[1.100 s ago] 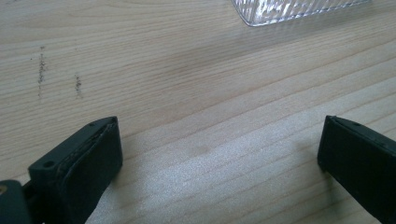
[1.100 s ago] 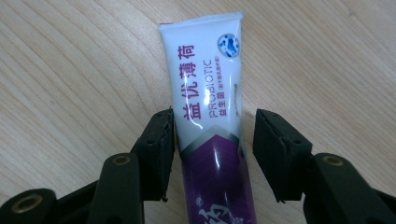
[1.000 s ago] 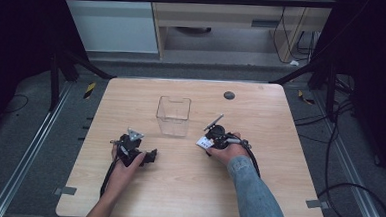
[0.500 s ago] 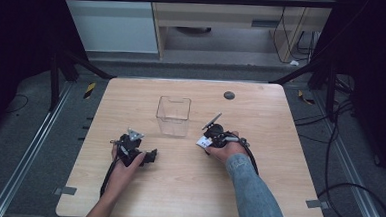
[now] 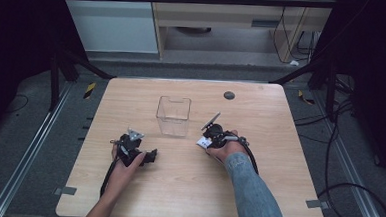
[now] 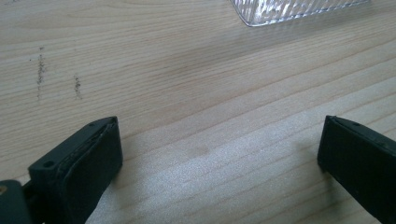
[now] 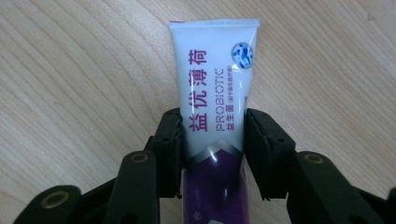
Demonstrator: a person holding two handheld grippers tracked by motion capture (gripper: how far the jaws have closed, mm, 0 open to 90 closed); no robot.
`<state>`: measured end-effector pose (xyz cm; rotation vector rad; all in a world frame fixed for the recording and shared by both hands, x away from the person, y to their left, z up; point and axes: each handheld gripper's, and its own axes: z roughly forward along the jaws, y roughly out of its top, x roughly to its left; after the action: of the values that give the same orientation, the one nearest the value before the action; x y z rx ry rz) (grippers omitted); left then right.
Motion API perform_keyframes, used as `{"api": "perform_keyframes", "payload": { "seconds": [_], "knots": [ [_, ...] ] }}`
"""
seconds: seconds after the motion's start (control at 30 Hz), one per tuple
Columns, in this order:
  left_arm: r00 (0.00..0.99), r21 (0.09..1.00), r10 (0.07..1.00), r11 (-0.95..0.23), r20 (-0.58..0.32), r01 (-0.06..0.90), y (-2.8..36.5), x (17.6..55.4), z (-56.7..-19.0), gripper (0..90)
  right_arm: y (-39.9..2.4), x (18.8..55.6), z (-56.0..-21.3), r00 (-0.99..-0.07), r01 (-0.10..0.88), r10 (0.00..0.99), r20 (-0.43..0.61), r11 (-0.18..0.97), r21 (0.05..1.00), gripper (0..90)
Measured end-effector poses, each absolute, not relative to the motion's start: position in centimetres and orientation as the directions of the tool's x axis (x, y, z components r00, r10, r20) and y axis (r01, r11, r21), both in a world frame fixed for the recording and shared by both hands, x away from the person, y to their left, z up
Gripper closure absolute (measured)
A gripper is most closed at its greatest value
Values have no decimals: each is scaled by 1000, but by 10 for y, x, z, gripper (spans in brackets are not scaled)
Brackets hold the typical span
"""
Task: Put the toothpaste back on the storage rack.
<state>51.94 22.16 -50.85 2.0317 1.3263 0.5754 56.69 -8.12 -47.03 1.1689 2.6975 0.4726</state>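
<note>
High view: on the wooden bench, the right gripper sits at centre frame on a white tube, just right of the clear box; the left gripper rests lower left.

Left gripper view: jaws stand wide over bare wood.

Right gripper view: the jaws have just been closing and now touch both sides of the tube, which lies flat at centre. This looks like the grasp; next, probably a lift toward the box.
</note>
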Motion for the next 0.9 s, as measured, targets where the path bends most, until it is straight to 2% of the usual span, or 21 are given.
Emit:
{"api": "perform_keyframes", "payload": {
  "seconds": [0.2, 0.67, 0.9],
  "knots": [
    [396, 712, 918, -289, 17, 640, 222, 519, -509, 0, -82, 567, -467, -664, 692, 747, -31, 631, 351, 681],
    [396, 712, 918, -289, 17, 640, 222, 519, -509, 0, -87, 568, -463, -632, 725, 775, 12, 586, 361, 770],
    [396, 712, 918, -289, 17, 640, 222, 520, -508, 0, -93, 564, -456, -612, 729, 790, 30, 549, 409, 788]
  ]
}}
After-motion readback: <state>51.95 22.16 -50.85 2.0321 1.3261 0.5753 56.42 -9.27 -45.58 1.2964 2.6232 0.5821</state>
